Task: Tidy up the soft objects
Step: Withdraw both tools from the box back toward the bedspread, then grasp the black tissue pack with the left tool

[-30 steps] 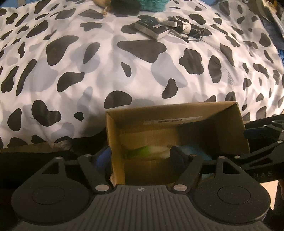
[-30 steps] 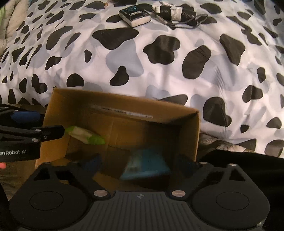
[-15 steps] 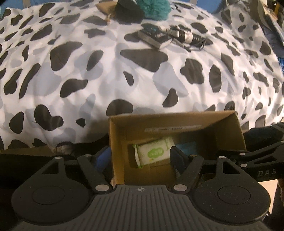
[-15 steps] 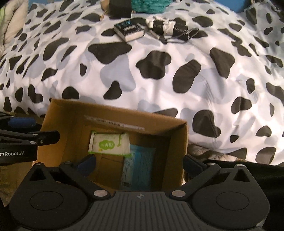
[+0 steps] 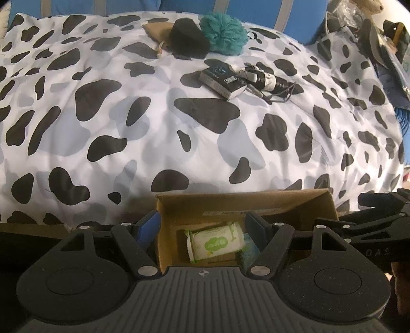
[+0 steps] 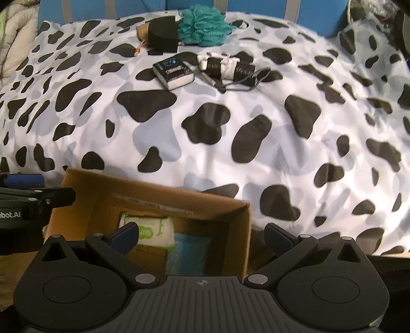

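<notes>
A brown cardboard box stands at the near edge of the cow-print bed. Inside lie a white-and-green tissue pack and a blue pack. My left gripper is open and empty above the box's left part. My right gripper is open and empty above the box's right part. At the far end of the bed lie a teal bath pouf, a black sponge and a tan pouch.
A small dark boxed item and a black-and-white wrapped cable bundle lie mid-bed. Cluttered items sit at the far right. A blue headboard runs behind the bed.
Both grippers have opened, pulled back and risen from the box. The green-and-white pack and the blue pack, in mid-drop a second ago, now lie on the box's floor.
</notes>
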